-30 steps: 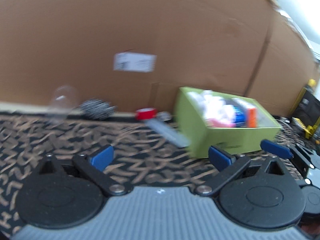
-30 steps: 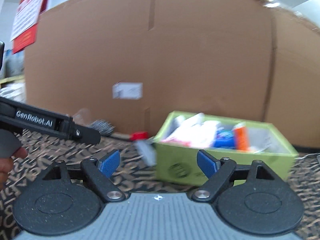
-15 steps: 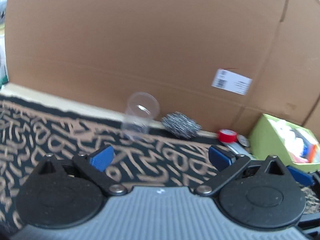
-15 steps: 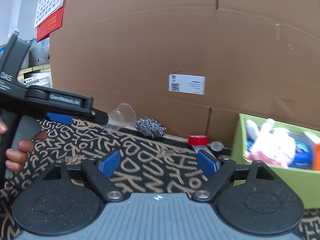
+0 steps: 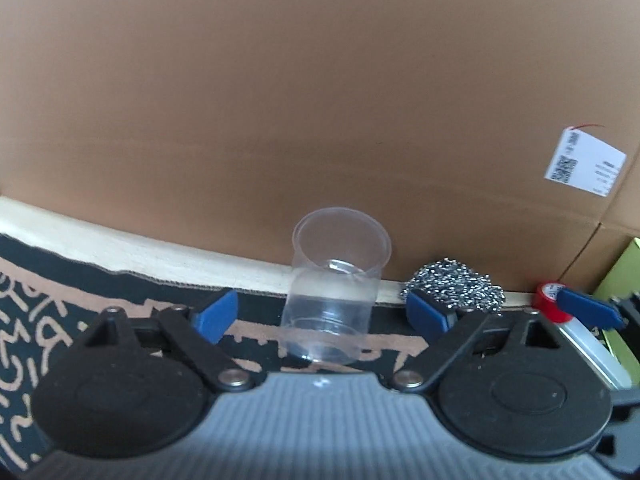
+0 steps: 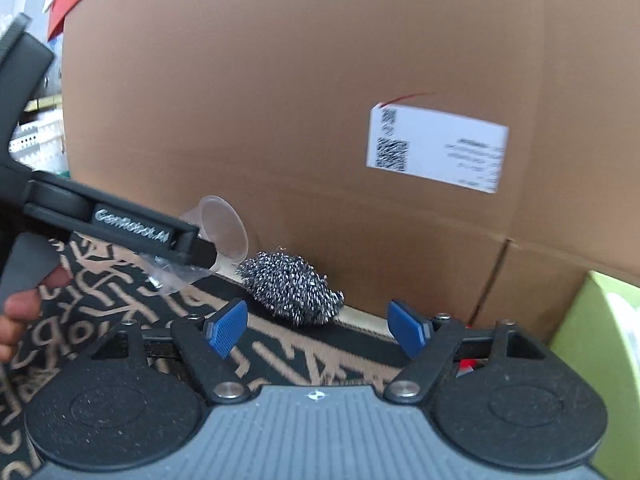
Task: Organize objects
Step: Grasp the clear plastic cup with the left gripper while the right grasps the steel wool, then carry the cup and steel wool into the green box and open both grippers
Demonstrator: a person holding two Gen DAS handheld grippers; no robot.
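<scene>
Left wrist view: the left gripper (image 5: 326, 314) has its blue pads spread wide and has just been narrowing; the clear plastic cup (image 5: 334, 284) stands upright on the patterned mat (image 5: 80, 308) between them, with a gap on each side. Just right of it, the steel wool scourer (image 5: 456, 282) lies against the cardboard box (image 5: 320, 100). The right gripper (image 6: 322, 326) also stands wide apart, has just been narrowing, and grips nothing, the scourer just beyond its pads.
</scene>
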